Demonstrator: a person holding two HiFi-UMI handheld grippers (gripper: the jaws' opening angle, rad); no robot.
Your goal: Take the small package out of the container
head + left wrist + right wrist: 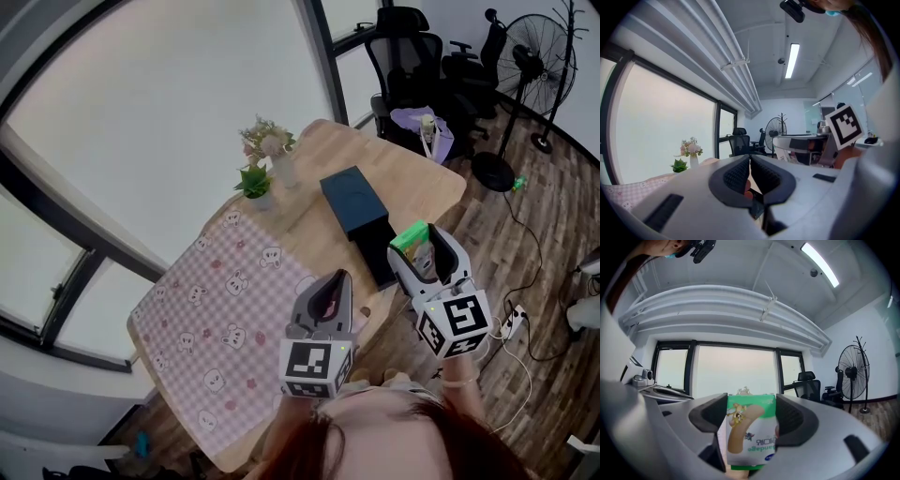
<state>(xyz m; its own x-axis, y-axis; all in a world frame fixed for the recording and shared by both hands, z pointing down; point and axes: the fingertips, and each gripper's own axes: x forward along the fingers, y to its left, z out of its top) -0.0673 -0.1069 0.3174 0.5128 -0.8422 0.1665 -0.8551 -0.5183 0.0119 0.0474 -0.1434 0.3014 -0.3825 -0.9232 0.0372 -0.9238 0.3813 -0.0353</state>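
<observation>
Right gripper view: small green-and-white printed package [750,437] clamped between jaws of right gripper [751,416], held clear of dark rectangular container [354,208]. Left gripper [750,174] closed, empty. Removal seemingly done; next, set package down.

Office: swivel chairs [405,56], pedestal fan [528,58], ceiling strip light [792,60], big windows [169,112].

1. The pink cloth [220,309] covered the left half of the table [427,183], and its top was open room to reach over.
2. A dark box [356,211] stood on the right half and blocked that side.
3. Flowers [272,150] and a small plant [253,183] stood close together at the window edge.
4. Chairs [408,56] crowded the table's far end.
5. The package [410,237] filled the gap in the right gripper [424,251].
</observation>
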